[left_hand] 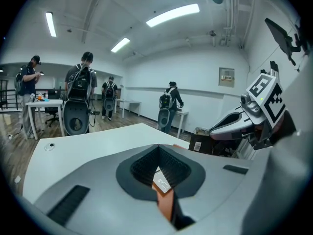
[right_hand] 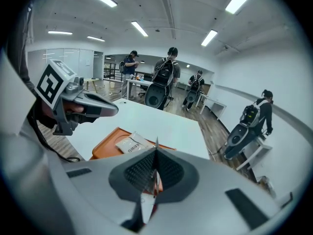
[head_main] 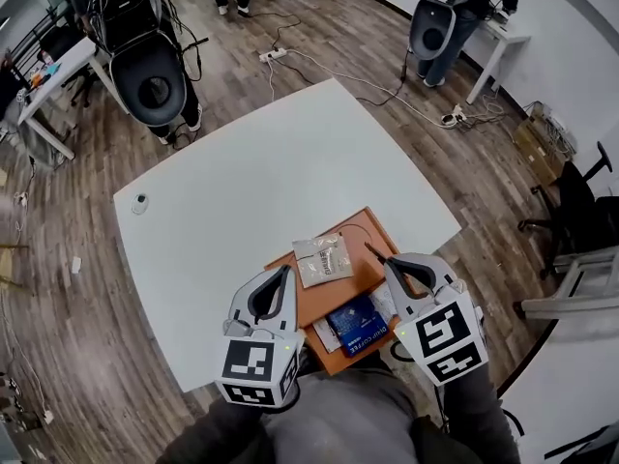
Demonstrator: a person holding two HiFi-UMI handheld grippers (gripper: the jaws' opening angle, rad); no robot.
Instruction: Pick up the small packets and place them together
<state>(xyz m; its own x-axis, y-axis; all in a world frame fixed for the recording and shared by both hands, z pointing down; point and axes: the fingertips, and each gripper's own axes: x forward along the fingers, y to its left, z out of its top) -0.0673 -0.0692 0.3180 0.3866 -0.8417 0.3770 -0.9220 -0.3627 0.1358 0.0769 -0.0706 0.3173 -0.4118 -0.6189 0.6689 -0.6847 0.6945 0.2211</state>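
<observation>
spotter: packets all lie on the orange tray (head_main: 309, 305), which sits at the edge of the white table (head_main: 242, 191) nearest you. the beige packet (head_main: 322, 259) lies flat on the tray's far half, printed side up.

checker: on the tray's near half you have the blue packet (head_main: 356, 325), with a pale packet (head_main: 327, 334) just beside its left edge. whether those two overlap, i can't tell. beige and blue lie apart, with bare orange between them.

spotter: your left gripper (head_main: 287, 270) hangs over the tray's left edge. its tips are clenched together with nothing pinched between them. through the loop behind the tips, its own view shows only a strip of tray and a bit of packet underneath.

checker: your right gripper (head_main: 370, 250) is above the tray's right side, tips near the beige packet's right corner and clear of it. those jaws are pressed tight too, meeting in one thin line, and they carry no packet.

spotter: both grippers point away from you across the tray and tilt downward, the right one more steeply.

checker: well off from the tray, a small round object (head_main: 140, 202) sits near the table's left edge. beyond the table from the tray, a person with a backpack rig (head_main: 455, 17) stands on the wooden floor (head_main: 77, 375).
</observation>
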